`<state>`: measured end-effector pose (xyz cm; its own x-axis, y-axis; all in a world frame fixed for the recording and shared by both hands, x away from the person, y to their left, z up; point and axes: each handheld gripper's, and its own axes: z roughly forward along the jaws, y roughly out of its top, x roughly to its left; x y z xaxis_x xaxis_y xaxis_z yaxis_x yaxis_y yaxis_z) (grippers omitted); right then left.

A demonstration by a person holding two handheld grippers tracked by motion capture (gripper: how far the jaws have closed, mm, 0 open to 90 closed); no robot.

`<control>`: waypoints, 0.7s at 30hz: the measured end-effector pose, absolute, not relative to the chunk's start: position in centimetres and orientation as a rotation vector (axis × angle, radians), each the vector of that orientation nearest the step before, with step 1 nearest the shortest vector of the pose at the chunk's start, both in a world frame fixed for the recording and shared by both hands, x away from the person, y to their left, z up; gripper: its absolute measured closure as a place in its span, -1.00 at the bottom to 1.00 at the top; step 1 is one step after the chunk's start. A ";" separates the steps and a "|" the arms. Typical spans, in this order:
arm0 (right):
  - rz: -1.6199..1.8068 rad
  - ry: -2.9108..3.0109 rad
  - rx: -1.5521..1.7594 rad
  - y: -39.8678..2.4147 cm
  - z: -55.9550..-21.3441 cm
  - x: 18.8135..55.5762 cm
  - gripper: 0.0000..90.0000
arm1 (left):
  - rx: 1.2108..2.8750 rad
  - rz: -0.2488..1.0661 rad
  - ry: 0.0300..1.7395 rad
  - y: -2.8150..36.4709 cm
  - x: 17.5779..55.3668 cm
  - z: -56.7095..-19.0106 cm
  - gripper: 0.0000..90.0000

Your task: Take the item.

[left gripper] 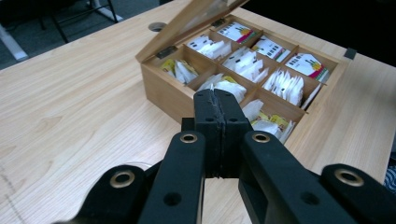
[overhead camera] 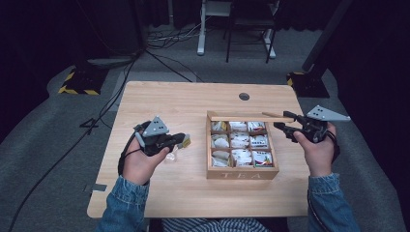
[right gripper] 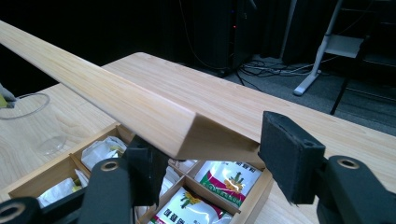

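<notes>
Raised lid point(right gripper: 140, 112)'s long axis across table point(overhead camera: 169, 101)

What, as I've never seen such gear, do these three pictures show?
A person at a wooden table holds a two-jaw gripper tool in each hand. The wide picture comes from a camera overhead. The other two come from cameras riding on the grippers, looking along their black jaws. On the table stand a wooden tea box, full of tea bags, and a clear glass. The left gripper is shut. The right gripper has the box's raised lid between its jaws.
</notes>
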<state>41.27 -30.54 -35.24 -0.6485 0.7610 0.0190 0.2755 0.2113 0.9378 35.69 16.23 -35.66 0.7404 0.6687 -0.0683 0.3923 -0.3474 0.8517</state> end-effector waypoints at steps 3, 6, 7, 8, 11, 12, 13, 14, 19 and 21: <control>1.435 2.040 0.959 -30.5 -35.2 41.3 -0.04 | 1.978 0.356 0.817 16.7 35.8 -35.6 0.98; 1.437 2.041 0.960 -30.5 -35.3 41.3 -0.04 | 1.977 0.352 0.847 17.6 36.0 -35.7 0.98; 1.438 2.041 0.960 -30.5 -35.3 41.3 -0.04 | 1.976 0.352 0.859 17.8 36.0 -35.8 0.98; 1.439 2.041 0.960 -30.5 -35.3 41.3 -0.04 | 1.983 0.352 0.861 18.0 36.1 -35.8 0.98; 1.437 2.042 0.960 -30.6 -35.3 41.3 -0.04 | 1.984 0.346 0.884 18.3 36.3 -36.1 0.98; 1.438 2.042 0.958 -30.6 -35.3 41.3 -0.04 | 1.989 0.348 0.888 18.4 36.3 -36.2 0.98; 1.439 2.042 0.959 -30.6 -35.3 41.3 -0.04 | 1.994 0.346 0.893 18.5 36.4 -36.2 0.98; 1.440 2.042 0.961 -30.6 -35.3 41.3 -0.04 | 1.997 0.345 0.899 18.6 36.4 -36.3 0.98; 1.442 2.042 0.961 -30.6 -35.3 41.3 -0.04 | 2.024 0.338 0.934 18.8 36.7 -36.6 0.98; 1.440 2.043 0.964 -30.6 -35.3 41.3 -0.04 | 2.025 0.346 0.953 18.9 36.8 -36.8 0.98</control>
